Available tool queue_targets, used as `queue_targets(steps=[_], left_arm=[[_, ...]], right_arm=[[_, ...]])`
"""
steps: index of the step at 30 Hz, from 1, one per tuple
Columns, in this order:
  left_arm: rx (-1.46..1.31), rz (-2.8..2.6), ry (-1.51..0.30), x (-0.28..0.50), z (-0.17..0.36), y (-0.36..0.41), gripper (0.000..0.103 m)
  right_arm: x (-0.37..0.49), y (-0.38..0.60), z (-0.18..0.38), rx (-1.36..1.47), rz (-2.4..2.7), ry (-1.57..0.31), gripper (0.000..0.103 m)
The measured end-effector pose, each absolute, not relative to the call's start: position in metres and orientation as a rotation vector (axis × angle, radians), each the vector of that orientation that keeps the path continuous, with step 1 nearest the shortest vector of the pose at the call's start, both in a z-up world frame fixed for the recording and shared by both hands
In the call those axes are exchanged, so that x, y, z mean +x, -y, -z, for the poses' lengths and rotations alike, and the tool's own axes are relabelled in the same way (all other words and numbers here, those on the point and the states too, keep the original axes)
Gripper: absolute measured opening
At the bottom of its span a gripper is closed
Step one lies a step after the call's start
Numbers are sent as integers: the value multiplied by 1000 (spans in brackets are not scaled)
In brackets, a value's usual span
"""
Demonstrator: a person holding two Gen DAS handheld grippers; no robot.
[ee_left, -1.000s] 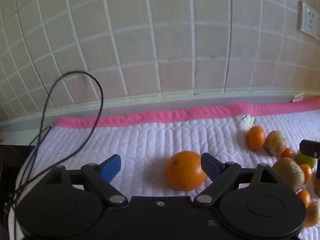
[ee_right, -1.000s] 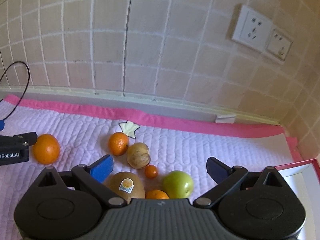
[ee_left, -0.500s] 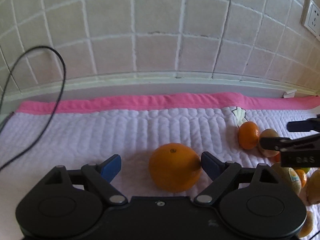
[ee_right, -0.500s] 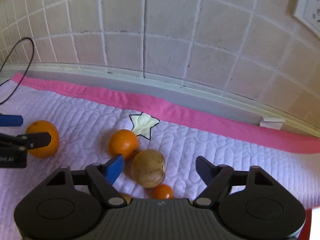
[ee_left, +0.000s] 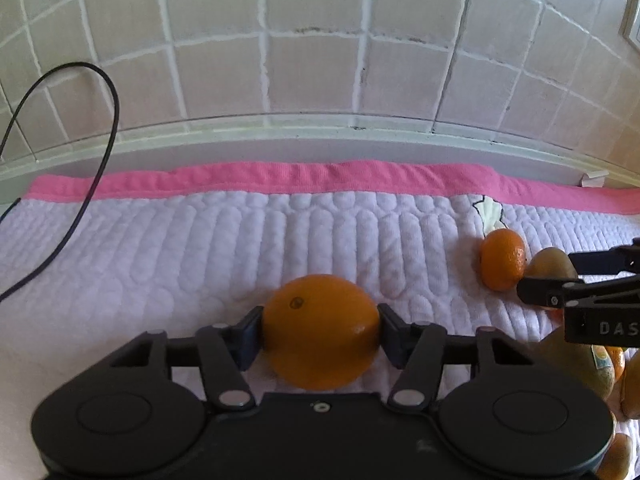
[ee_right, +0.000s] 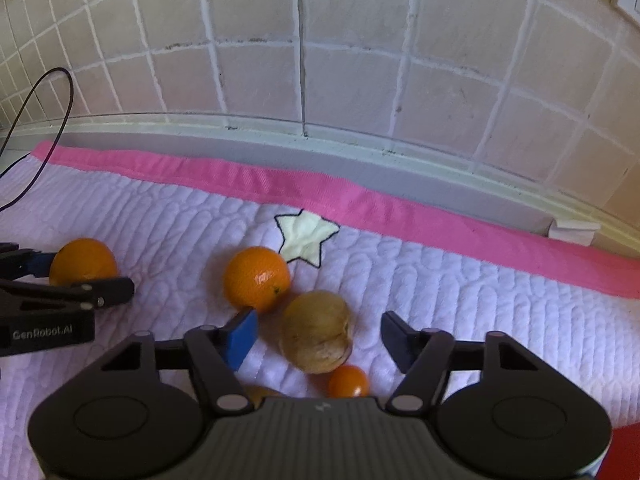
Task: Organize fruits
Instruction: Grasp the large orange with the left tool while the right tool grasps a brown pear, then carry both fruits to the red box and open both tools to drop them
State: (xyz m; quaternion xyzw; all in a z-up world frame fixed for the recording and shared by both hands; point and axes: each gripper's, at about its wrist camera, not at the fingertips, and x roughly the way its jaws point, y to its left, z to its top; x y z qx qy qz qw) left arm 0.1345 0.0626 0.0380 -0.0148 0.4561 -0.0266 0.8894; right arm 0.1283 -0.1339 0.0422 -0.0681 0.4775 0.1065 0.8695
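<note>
My left gripper is shut on a large orange that rests on the white quilted mat. It also shows in the right wrist view at the far left. My right gripper is open around a tan round fruit, its pads apart from the fruit. A smaller orange lies just beyond the right gripper's left finger. A tiny orange fruit lies below the tan one. The right gripper also shows in the left wrist view.
The mat has a pink border along a tiled wall. A star patch is on the mat. A black cable loops at the left. More fruits, one with a sticker, lie at the right. A red edge shows at bottom right.
My left gripper has closed on the large orange. My right gripper has moved forward and down over the tan fruit, narrowing somewhat while staying open.
</note>
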Motion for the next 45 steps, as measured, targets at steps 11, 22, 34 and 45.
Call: queue_targets(steps=[11,22,34,45], left_arm=[[-30,64,-940,131,-42,-62,68],[28,132,-853,104,-84,-33,68],[143,342,-732,71,-135,53,68],[175,792,-770,56,-129,212,68]], right_arm=[[118,138,-51,-75,-232,-964,42],[81,171,-105,7,-179,-846,42],[-18,270,-154,143,109,-713,42],[-110,364,-113,334,542,-777,42]])
